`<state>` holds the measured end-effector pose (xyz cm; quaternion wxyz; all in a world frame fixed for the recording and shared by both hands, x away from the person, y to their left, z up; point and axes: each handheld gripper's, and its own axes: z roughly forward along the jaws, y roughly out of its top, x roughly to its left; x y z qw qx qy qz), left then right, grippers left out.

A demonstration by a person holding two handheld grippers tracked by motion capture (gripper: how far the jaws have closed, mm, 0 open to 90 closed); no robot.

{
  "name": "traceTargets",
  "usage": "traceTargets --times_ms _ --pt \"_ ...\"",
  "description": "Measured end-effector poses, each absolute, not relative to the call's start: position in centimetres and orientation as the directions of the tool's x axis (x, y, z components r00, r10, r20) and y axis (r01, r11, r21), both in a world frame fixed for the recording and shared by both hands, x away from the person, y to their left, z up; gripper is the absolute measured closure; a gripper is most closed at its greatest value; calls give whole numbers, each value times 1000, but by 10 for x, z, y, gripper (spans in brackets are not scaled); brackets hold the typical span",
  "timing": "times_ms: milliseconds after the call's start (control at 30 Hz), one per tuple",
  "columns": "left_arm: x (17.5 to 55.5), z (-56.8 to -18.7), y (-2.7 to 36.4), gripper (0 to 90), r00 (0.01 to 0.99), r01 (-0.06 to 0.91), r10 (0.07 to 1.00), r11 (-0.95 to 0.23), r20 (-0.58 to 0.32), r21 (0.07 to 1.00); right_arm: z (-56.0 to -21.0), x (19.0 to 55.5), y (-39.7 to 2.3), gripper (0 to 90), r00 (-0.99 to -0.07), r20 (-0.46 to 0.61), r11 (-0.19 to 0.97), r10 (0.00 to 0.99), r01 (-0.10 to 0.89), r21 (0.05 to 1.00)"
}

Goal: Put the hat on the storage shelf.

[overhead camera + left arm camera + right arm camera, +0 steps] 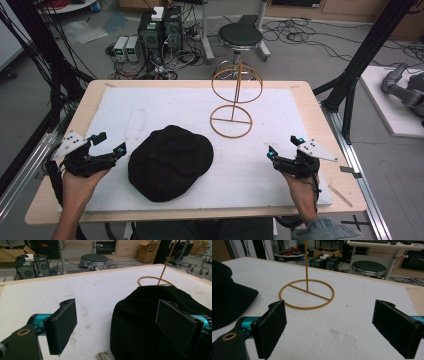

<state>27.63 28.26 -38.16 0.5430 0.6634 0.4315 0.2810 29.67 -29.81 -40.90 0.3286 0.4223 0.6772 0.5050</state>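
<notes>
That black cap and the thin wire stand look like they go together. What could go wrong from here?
If the cap is meant for the stand, I see two risks. The cap is soft and floppy, so the open left gripper might pinch only a fold and let it sag or slip. The stand looks thin and light, so a bump from the cap or the open right gripper could tip it.

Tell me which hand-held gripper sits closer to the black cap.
The left hand-held gripper. Its jaws stand open right beside the floppy black fabric cap, while the right hand-held gripper hovers far off across bare white mat, nearer the yellow wire hat stand.
</notes>
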Motion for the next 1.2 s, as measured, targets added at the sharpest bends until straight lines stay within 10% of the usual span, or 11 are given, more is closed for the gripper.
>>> traceTargets --times_ms 1200 --pt "277 -384 236 175 634 216 770 -88 -71 972 -408 294 -298 119 -440 -20 140 898 242 960"
